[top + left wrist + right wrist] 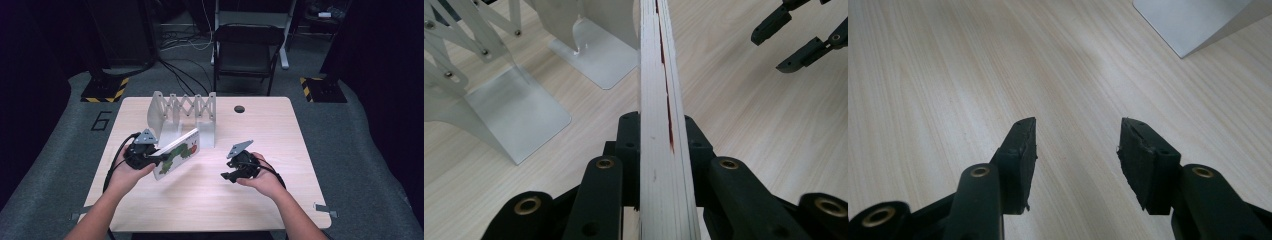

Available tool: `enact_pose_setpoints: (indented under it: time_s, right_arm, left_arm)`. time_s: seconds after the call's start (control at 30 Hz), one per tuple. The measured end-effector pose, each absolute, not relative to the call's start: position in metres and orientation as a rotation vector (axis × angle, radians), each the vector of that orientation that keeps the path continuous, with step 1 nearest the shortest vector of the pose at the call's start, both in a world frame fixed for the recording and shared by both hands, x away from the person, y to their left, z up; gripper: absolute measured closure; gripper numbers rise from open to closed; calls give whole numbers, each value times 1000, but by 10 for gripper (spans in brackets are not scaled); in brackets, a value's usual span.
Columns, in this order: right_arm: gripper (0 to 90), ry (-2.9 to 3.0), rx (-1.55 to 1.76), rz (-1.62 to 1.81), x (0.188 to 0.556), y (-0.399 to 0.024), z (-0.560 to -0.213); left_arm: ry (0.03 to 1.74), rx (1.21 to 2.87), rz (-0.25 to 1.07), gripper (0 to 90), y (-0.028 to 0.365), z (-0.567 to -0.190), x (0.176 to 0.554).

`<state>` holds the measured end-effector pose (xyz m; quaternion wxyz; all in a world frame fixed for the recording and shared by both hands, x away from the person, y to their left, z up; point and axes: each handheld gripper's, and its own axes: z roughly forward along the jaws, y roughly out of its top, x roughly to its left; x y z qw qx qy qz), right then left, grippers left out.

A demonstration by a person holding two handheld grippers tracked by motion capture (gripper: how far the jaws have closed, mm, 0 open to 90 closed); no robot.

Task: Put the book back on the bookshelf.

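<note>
A white board book (177, 152) with a green caterpillar on its cover hangs tilted over the left middle of the table. My left gripper (161, 158) is shut on its lower edge. In the left gripper view the book's page edges (661, 100) run straight up between the two jaws of the left gripper (659, 135). Just behind the book stands a white accordion book rack (182, 107), its metal dividers (514, 107) upright. My right gripper (226, 176) hovers low over the bare table to the right, and it (1075, 137) is open with nothing between its fingers. The left gripper view shows it (796, 37) at the upper right.
The light wooden table (260, 145) has a small round hole (239, 109) near its far edge. A corner of the rack's base plate (1193, 20) lies ahead of the right gripper. A dark chair (247, 50) stands on the floor beyond the table.
</note>
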<state>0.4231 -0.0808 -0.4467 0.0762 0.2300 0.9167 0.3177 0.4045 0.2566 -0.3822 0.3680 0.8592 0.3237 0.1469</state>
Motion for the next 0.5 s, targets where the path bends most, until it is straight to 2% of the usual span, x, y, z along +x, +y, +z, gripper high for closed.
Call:
enact_pose_setpoints:
  time_s: [0.5]
  right_arm:
    - [485,2705,723,976,420,-85,-448]
  left_arm:
    - [888,2176,409,758,273,-377,411]
